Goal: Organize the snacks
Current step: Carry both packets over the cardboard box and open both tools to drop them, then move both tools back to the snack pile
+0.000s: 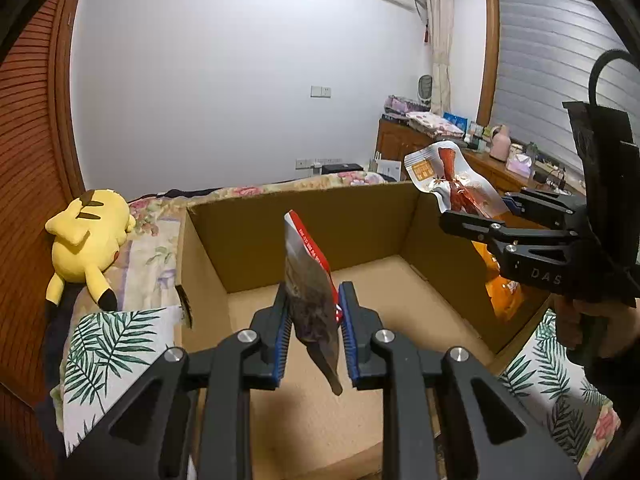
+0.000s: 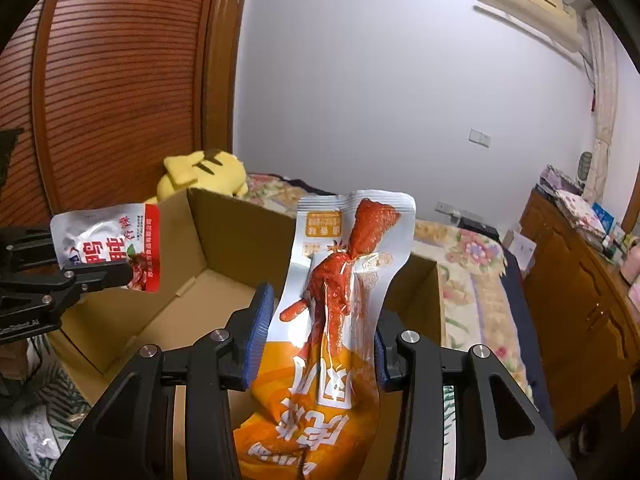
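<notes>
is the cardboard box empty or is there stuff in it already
Empty as far as shown: the brown cardboard box shows bare floor. The red-and-silver snack packet and orange-and-silver packet hang above it in the grippers.

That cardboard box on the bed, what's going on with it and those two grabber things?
A person is sorting snack packets into the open cardboard box, holding a gripper in each hand. The left gripper is shut on a red and silver snack pouch, and the right gripper is shut on an orange and silver chicken-foot snack packet. Both packets hang over the box, not yet dropped. A Pikachu plush lies beside it.
</notes>
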Demonstrator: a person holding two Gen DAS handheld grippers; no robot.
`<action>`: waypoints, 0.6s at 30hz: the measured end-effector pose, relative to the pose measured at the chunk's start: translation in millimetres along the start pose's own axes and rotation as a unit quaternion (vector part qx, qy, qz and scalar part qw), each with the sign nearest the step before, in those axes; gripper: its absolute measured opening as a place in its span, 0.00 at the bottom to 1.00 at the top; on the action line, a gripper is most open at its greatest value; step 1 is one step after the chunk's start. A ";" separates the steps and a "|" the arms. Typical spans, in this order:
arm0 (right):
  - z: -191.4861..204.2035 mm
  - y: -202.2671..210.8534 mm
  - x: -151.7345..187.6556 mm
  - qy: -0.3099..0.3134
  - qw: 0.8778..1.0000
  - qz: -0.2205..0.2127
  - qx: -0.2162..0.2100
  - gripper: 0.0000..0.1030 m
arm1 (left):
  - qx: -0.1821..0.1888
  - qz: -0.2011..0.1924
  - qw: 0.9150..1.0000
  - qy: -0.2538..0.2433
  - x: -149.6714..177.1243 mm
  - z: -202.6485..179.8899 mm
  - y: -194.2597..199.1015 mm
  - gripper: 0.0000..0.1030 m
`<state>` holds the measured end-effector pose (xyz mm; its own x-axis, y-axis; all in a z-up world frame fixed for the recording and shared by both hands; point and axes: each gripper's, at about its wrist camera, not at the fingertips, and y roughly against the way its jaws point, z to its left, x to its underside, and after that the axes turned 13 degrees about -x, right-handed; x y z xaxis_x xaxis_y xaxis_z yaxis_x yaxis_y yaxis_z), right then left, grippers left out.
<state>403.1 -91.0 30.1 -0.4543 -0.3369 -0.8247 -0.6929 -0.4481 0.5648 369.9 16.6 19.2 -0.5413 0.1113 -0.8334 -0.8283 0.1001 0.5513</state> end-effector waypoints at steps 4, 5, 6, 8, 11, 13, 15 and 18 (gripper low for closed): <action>-0.3 -4.2 4.6 0.000 1.000 0.011 0.002 0.42 | -0.008 0.006 1.000 -0.008 3.0 -2.5 -2.0 0.28; -0.9 -3.4 5.3 0.001 1.000 0.010 0.003 0.44 | -0.008 0.008 1.000 -0.007 3.8 -2.7 -2.0 0.30; -0.3 -2.2 5.9 0.001 1.000 0.011 0.003 0.44 | -0.010 0.010 1.000 -0.006 5.0 -2.5 -2.7 0.33; 0.5 -3.2 8.5 0.000 1.000 0.021 -0.002 0.46 | -0.015 0.016 1.000 -0.004 7.8 -2.2 -4.5 0.34; 0.0 -3.6 11.8 0.002 1.000 0.027 -0.003 0.51 | -0.015 0.018 1.000 -0.001 12.7 -1.5 -1.9 0.35; 2.1 -0.9 14.8 0.002 1.000 0.028 -0.003 0.56 | -0.015 0.018 1.000 0.000 15.7 -1.6 2.1 0.35; 3.2 1.3 17.0 -0.001 1.000 0.029 -0.006 0.58 | -0.015 0.018 1.000 -0.001 17.3 -1.7 6.4 0.37; 6.7 4.4 19.1 -0.005 0.999 0.034 -0.009 0.59 | -0.014 0.017 1.000 -0.003 18.5 -2.4 16.0 0.40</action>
<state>387.6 -93.8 16.6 -0.5052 -0.3595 -0.7846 -0.6506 -0.4387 0.6199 346.3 17.8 12.5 -0.5690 0.1205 -0.8134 -0.8128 0.0675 0.5786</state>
